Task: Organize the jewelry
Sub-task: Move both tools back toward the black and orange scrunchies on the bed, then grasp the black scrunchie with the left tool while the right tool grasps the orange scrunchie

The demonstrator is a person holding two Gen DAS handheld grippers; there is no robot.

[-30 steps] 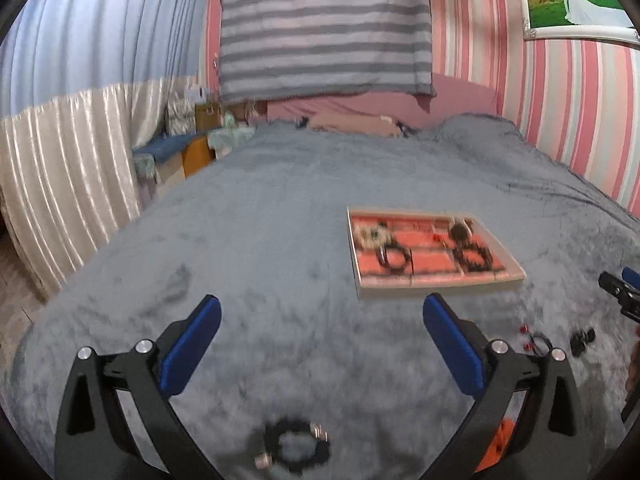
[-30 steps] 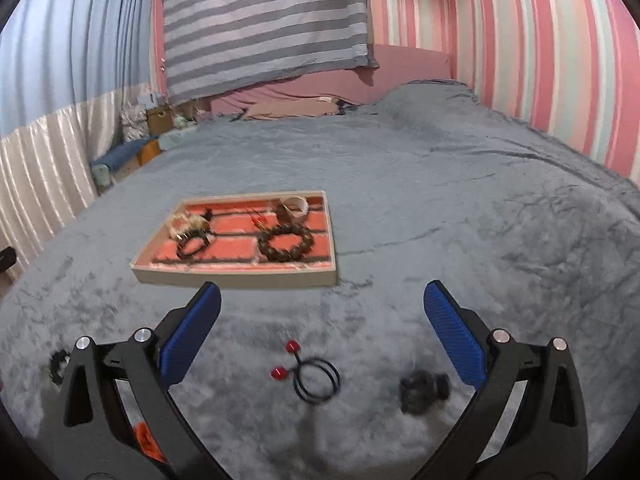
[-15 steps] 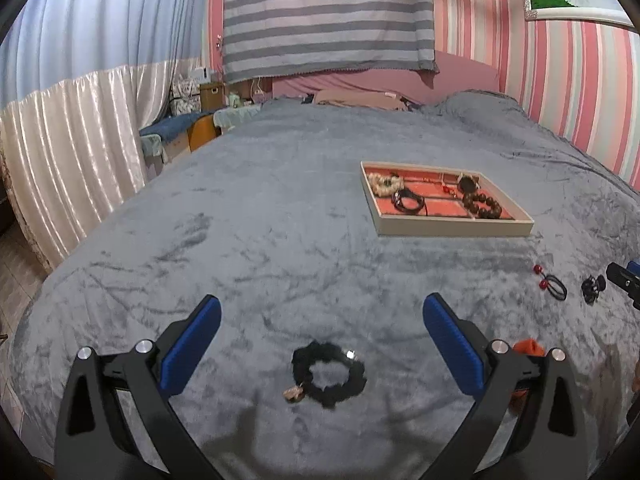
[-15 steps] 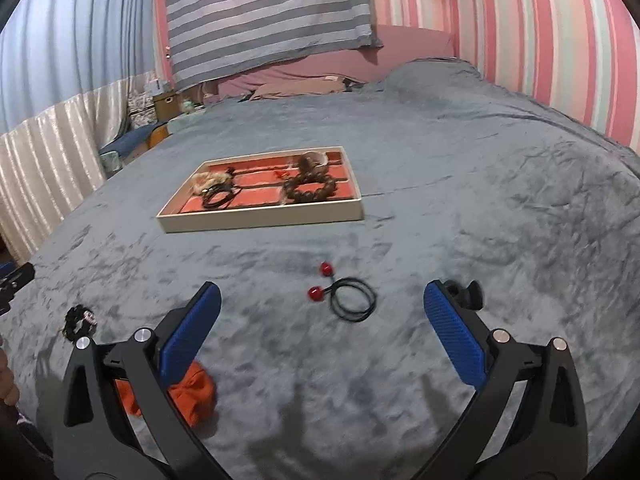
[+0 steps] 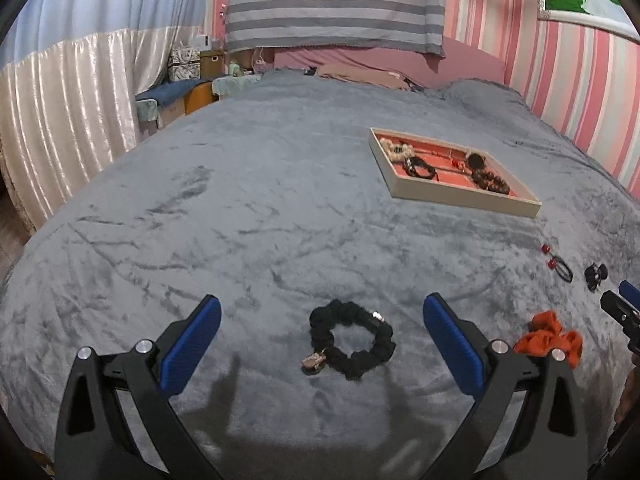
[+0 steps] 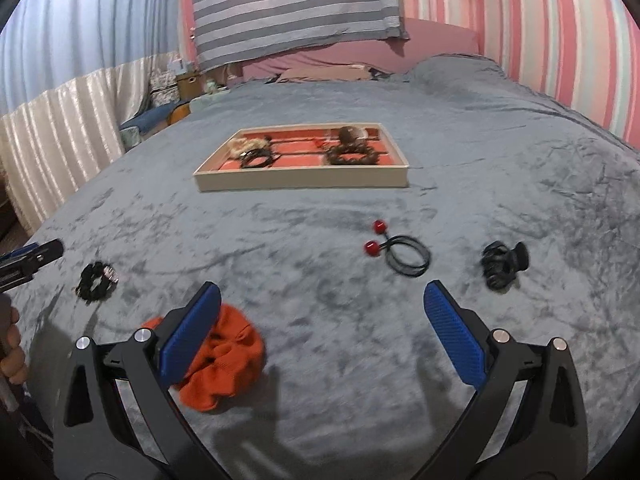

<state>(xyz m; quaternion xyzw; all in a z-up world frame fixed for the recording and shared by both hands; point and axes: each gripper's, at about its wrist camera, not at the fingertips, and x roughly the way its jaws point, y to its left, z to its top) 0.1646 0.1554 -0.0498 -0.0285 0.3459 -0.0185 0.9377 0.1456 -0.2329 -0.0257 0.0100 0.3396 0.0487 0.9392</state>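
**Across a grey blanket, hair accessories and a jewelry tray are laid out**

Low in the left wrist view, the left gripper (image 5: pixel 320 328) is seen with its blue fingers (image 5: pixel 192 340) spread wide and nothing held. A black scrunchie (image 5: pixel 352 338) with a small metal charm is framed between them on the grey blanket (image 5: pixel 240 220). An orange scrunchie (image 5: pixel 548 338) is seen at the lower right of that frame, beside the right finger.

Low in the right wrist view, the right gripper (image 6: pixel 320 328) is likewise shown with its fingers wide apart and empty. The orange scrunchie (image 6: pixel 224 364) is partly covered by its left finger. A black elastic with red beads (image 6: pixel 400 252) and a black claw clip (image 6: pixel 502 264) are found right of centre. The tray (image 6: pixel 300 180), already holding bracelets, is placed in the upper middle, well apart from the loose pieces.
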